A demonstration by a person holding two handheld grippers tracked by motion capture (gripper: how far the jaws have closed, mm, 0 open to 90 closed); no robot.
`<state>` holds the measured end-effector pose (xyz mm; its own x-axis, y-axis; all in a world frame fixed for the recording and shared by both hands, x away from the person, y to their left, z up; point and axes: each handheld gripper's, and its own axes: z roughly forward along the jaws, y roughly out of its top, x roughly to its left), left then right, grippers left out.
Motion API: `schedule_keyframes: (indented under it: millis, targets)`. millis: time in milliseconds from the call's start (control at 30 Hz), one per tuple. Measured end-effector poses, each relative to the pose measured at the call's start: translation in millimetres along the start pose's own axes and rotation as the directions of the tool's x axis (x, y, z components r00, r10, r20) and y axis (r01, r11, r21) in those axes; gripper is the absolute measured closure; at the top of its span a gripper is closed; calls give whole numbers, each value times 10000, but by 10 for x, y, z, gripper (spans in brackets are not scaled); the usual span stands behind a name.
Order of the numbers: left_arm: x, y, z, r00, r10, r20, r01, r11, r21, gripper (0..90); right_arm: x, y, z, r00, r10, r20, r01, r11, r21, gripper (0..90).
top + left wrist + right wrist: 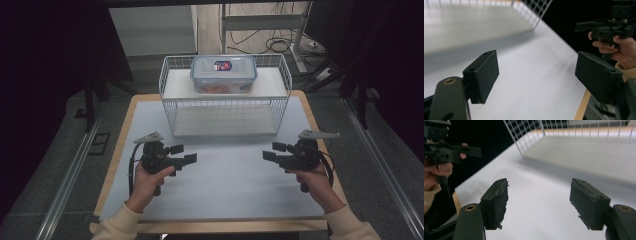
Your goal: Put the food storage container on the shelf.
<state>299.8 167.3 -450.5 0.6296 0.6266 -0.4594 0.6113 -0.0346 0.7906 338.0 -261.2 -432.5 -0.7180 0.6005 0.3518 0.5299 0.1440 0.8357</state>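
A clear lidded plastic box (pixel 223 73) with a blue-rimmed lid stands on the upper shelf of a white wire rack (pixel 225 107) at the back of the table. My left gripper (pixel 184 154) hovers over the white mat at the front left, open, holding nothing, jaws pointing right. My right gripper (pixel 274 151) mirrors it at the front right, open and holding nothing, jaws pointing left. In the left gripper view its gripper (pixel 537 72) looks across the mat at the right gripper (pixel 584 25). In the right gripper view its gripper (pixel 539 200) faces the left gripper (pixel 475 151).
A white mat (pixel 220 175) covers the wooden table (pixel 117 150). The rack's lower shelf (pixel 225 122) is bare. Metal rails run along both sides of the table, and cables lie on the floor beyond the rack.
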Motion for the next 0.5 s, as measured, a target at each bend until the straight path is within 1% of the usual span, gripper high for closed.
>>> schedule_keyframes:
  millis: [67, 133, 167, 200, 267, 333, 400, 433, 500]
  targets:
    - [9, -70, 50, 9999, 9, -125, -6, 9997, 232, 191, -22, -169, 12, 10000, 31, 52, -31, 10000, 63, 308]
    - [15, -106, 98, 9997, 38, -255, -28, 9992, 390, 191, -46, -257, 29, 10000, 28, 57, -30, 9997, 245, 304]
    - [16, -112, 111, 9996, 51, -292, -39, 9991, 419, 191, -49, -288, 38, 9998, 13, 181, -22, 9989, 461, 299]
    - [16, -119, 123, 9996, 16, -281, -4, 9991, 422, 191, -48, -296, 40, 9997, -31, 233, 20, 9989, 466, 297]
    - [19, -131, 127, 9996, -17, -266, 28, 9991, 418, 193, -35, -297, 30, 9999, -8, 145, 2, 9993, 369, 295]
    - [28, -139, 133, 9995, -85, -300, 95, 9994, 339, 194, -22, -293, 21, 9998, -150, 151, 148, 9998, 166, 284]
    - [33, -143, 155, 9994, -154, -295, 163, 9994, 309, 195, -10, -305, 15, 9985, -452, 324, 453, 9990, -22, 271]
    - [31, -147, 167, 9994, -89, -339, 101, 9993, 352, 194, -7, -321, 14, 9970, -630, 448, 635, 9980, -81, 263]
    - [31, -168, 187, 9989, 67, -464, -47, 9991, 430, 195, -19, -358, 22, 9960, -740, 499, 744, 9972, -74, 240]
